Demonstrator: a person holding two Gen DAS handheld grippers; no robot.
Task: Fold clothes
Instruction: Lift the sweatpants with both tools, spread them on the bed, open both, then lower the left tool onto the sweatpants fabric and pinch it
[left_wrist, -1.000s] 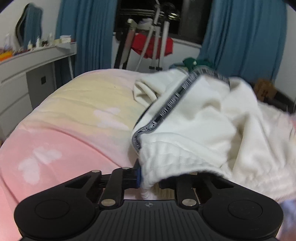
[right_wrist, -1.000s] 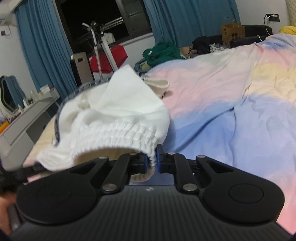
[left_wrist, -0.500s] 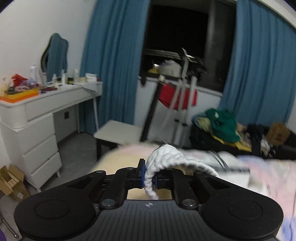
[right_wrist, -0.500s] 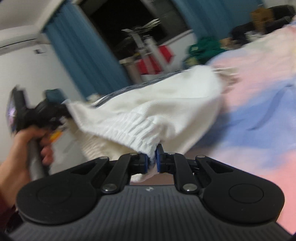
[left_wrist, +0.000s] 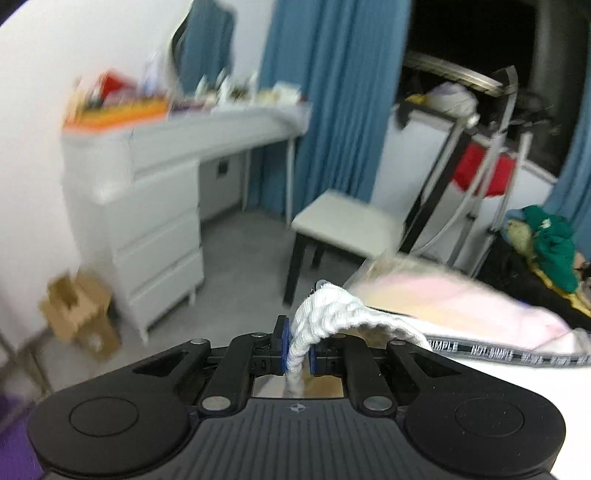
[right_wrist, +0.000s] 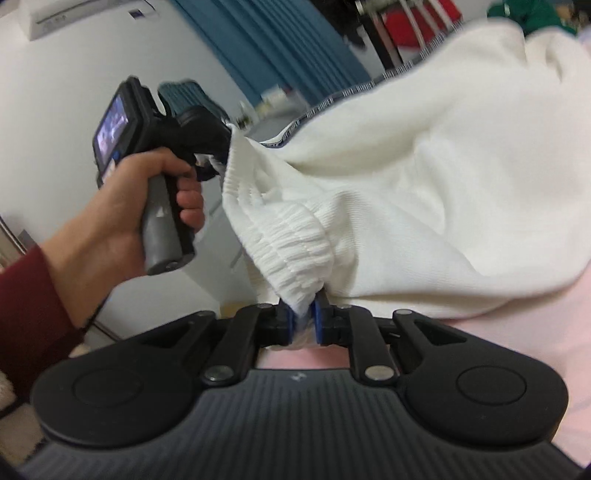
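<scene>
both fingers (left_wrist: 295, 345) (right_wrist: 303, 318) pinch the white garment's (right_wrist: 424, 177) ribbed hem — stretched taut above the bed (right_wrist: 535, 369).

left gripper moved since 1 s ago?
Yes. The left gripper, shut on the white garment's ribbed hem, has swung up and leftward off the bed: the white dresser, once at the frame's far left edge, now fills its left-wrist view.

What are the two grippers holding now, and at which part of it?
Both hold the white garment by its ribbed elastic band: the left gripper is shut on one stretch of it, the right gripper on another.
</scene>
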